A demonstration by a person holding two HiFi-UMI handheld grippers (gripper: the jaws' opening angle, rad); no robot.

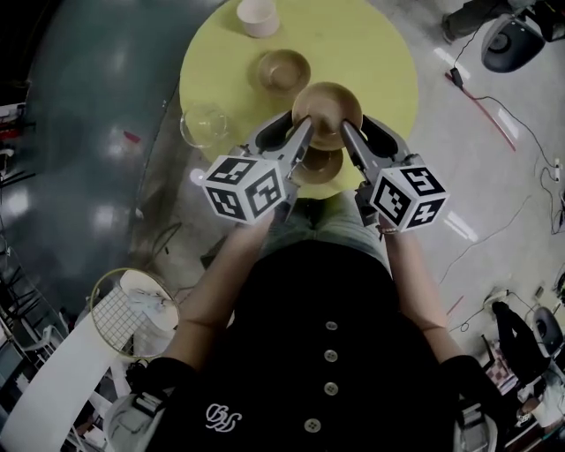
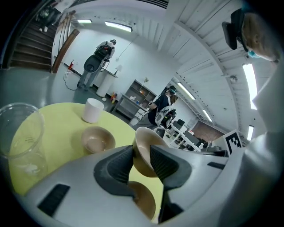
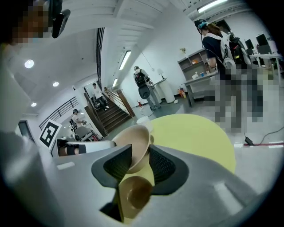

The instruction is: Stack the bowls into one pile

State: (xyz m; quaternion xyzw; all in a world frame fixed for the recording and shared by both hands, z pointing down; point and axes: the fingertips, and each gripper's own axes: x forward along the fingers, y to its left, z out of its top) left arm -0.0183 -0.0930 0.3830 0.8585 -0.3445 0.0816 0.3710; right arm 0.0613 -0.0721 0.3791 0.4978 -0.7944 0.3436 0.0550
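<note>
- Head view: tan wooden bowl point(image 1: 327, 108), round, smooth, tilted, up over 2nd bowl point(image 1: 318, 168) at table's point(image 1: 380, 53) near edge.
- Left gripper view: left gripper point(image 2: 142, 160) clamped on its rim; pale inside.
- Right gripper view: right gripper point(image 3: 140, 160) clamped on opp. rim.

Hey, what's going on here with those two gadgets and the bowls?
A person holds a gripper in each hand. The left gripper and right gripper each pinch the rim of one wooden bowl between their fingers, holding it up over the yellow table, close to a second wooden bowl. A third wooden bowl, a glass bowl and a white cup sit apart.
</note>
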